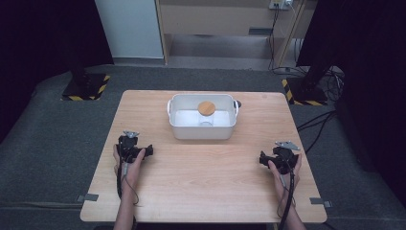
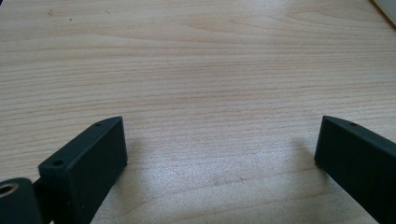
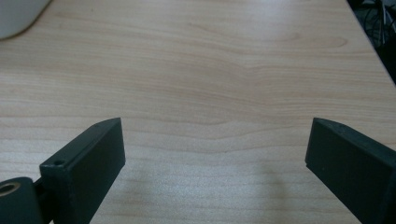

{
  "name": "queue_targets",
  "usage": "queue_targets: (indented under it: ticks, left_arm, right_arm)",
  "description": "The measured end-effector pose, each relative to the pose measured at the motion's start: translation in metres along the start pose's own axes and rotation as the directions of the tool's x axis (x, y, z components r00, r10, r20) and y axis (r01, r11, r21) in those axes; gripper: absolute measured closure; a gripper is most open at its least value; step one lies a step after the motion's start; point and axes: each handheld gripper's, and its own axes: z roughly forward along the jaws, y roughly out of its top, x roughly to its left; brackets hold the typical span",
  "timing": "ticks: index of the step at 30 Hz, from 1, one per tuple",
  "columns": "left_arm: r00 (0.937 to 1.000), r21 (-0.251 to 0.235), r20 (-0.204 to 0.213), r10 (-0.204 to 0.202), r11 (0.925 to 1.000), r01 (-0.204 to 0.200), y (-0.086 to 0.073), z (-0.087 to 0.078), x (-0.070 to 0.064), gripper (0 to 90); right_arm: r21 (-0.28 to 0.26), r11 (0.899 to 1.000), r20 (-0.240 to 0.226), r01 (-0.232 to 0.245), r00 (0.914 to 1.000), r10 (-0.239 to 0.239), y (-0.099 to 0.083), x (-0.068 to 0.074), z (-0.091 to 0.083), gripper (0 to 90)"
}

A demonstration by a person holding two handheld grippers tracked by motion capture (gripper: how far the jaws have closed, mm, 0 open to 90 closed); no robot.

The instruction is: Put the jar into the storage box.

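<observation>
Both grippers, left gripper (image 1: 130,140) and right gripper (image 1: 282,149), sit spread wide, holding nothing. That glass jar (image 1: 206,116) in the tub (image 1: 178,129) looks slippery and fragile; I'd grab below its wooden lid (image 1: 207,108).

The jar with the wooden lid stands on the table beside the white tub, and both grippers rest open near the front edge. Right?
Not quite. The jar with the wooden lid stands inside the white tub, as the high view shows. The left gripper and right gripper are open.
</observation>
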Motion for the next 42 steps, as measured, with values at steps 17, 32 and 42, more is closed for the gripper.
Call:
queue_targets:
  ticks: [17, 32, 42]
  left_arm:
    - [1.0000, 0.000, -0.004, -0.004, 1.0000, 0.004, 0.000, 0.000, 0.000, 0.7]
    - [1.0000, 0.000, -0.005, -0.006, 1.0000, 0.006, 0.000, 0.000, 0.000, 0.5]
    - [1.0000, 0.000, -0.006, -0.006, 1.0000, 0.006, 0.000, 0.000, 0.000, 0.5]
  right_arm:
    - [0.065, 0.997, -0.023, -0.047, 0.9985, 0.049, -0.004, -0.004, 0.012, 0.9]
    - [0.067, 0.996, -0.022, -0.052, 0.9983, 0.053, -0.004, -0.004, 0.012, 0.8]
    - [0.067, 0.996, -0.023, -0.052, 0.9983, 0.053, -0.004, -0.004, 0.013, 0.8]
